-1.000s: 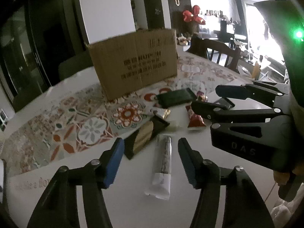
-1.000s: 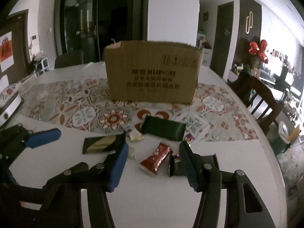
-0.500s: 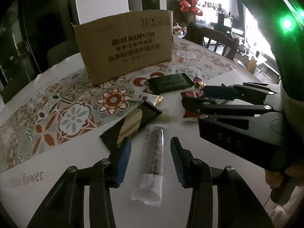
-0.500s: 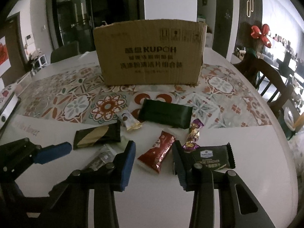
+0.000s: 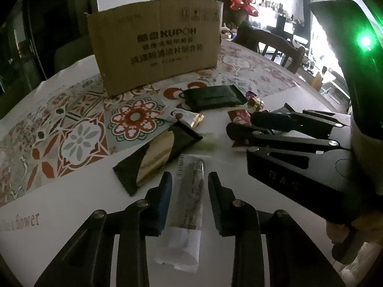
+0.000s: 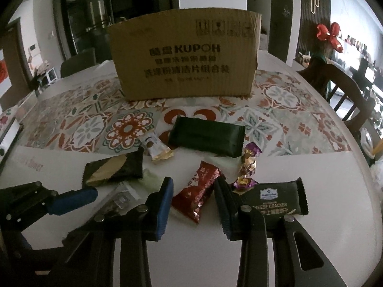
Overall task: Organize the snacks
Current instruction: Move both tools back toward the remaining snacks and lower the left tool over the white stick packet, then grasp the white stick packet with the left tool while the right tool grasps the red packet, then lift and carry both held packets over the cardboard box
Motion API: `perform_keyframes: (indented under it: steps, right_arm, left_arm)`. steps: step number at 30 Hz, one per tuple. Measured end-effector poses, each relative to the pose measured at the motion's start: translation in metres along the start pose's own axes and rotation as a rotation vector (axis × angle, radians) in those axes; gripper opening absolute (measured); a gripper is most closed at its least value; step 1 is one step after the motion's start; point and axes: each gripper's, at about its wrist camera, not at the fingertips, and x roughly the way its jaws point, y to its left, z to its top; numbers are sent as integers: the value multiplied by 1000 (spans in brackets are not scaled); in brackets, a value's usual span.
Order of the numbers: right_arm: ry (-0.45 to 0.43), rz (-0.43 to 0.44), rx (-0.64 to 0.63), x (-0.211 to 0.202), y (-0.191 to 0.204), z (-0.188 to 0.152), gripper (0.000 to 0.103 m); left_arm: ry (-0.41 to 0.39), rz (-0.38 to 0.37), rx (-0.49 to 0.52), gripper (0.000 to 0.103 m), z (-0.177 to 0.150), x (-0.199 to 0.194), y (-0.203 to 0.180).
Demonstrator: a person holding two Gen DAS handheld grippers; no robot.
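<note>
we see the round table [image 6: 311, 215], white at the near edge, with a patterned tile mat [image 6: 83, 124] across its far half. at twelve o'clock on the mat stands the open cardboard box [image 6: 184, 55], printed side toward us.

the snacks lie scattered in front of the box. just before it, at about one o'clock from our right gripper, lies the dark green packet [image 6: 205, 138]. at three o'clock sits the black cheese cracker pack [image 6: 275, 198], partly behind the right finger. the black and gold wrapper [image 6: 115, 169] lies at ten o'clock, and the small white and gold sachet [image 6: 156, 147] at eleven. purple foil candies [image 6: 249, 160] lie at one o'clock, between the green packet and the cracker pack.

our right gripper [image 6: 194, 205] has just been closing; the red snack packet [image 6: 198, 191] lies between its blue pads, and we see gaps on both sides, so nothing is clamped.

our left gripper [image 5: 190, 201] has just been closing too. the long clear-wrapped bar [image 5: 189, 196] lies flat on the table between its fingers, pointing to twelve o'clock; the left pad looks right against the wrapper, the right pad stands apart from it.
</note>
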Motion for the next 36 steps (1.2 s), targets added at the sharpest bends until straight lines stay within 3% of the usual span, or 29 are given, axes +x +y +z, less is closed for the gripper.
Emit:
perform_keyframes:
  steps: [19,36]
  right_arm:
    - [-4,47,-5,-4,-2,-6,23]
    - [-100,67,-5,-44,-4,-5,23]
  left_arm:
    - [8,-13,-42,22,2,2,0]
    - [-116,18,-100,22,17,-46,1]
